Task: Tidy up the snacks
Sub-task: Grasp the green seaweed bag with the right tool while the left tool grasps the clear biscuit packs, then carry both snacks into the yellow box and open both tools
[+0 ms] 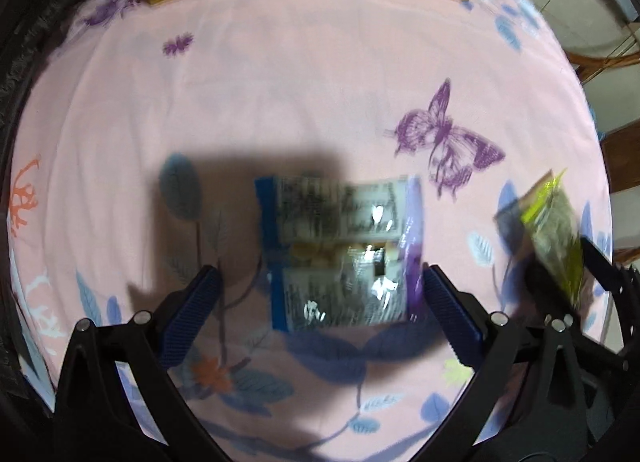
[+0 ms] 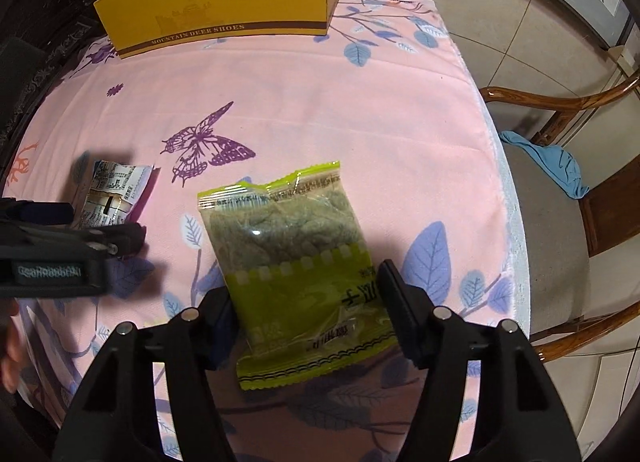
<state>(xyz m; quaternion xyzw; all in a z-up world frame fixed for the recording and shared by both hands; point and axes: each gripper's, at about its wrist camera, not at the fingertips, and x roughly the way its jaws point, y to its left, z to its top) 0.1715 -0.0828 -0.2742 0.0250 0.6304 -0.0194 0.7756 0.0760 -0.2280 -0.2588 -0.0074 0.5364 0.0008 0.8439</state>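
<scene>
We hold the green snack packet clamped across its width in our right gripper, above the pink floral tablecloth. It looks light, crinkly and slippery, its contents probably brittle, so a gentle mid-body grip suits it. Our left gripper hangs open around the blue-and-purple snack packet lying on the cloth.

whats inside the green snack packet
Through the clear upper half of the green snack packet shows a greenish-brown, fibrous-looking filling. The printed lower half and the right gripper hide the rest.
</scene>
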